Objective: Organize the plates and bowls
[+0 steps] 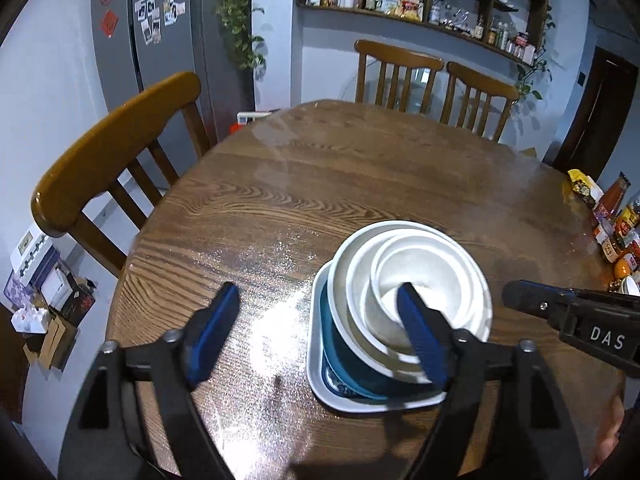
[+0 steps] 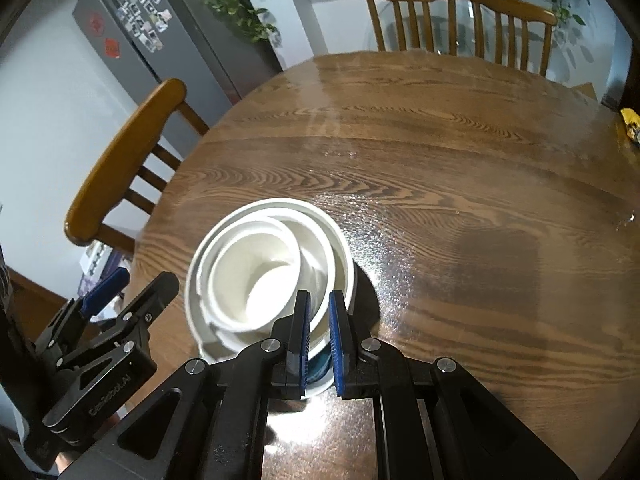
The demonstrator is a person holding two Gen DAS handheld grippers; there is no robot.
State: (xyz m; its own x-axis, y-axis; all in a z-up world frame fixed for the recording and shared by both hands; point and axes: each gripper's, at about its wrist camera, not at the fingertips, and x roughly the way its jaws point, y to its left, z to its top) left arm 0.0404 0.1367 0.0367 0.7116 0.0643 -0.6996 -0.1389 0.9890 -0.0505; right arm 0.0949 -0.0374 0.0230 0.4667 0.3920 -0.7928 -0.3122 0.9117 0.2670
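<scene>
Resting on the wooden surface [image 1: 280, 184], a nested stack of white bowls [image 1: 416, 280] sits on plates just beyond the left gripper [image 1: 320, 320], whose fingers stand wide and empty; the right gripper [image 2: 319, 320] has its fingers nearly closed, empty. Glazed ceramic, probably heavy, slippery, breakable; best gripped by the rim.

Two handheld grippers, both angled downward, neither gripping anything.
Left gripper [image 1: 320, 324] spread wide, blue pads [image 1: 214, 330] far apart, nothing pressed between them. Right gripper [image 2: 319, 338] nearly closed, only a narrow slit between blue pads [image 2: 338, 340], nothing clamped. Left gripper just left of the right in right wrist view.
</scene>
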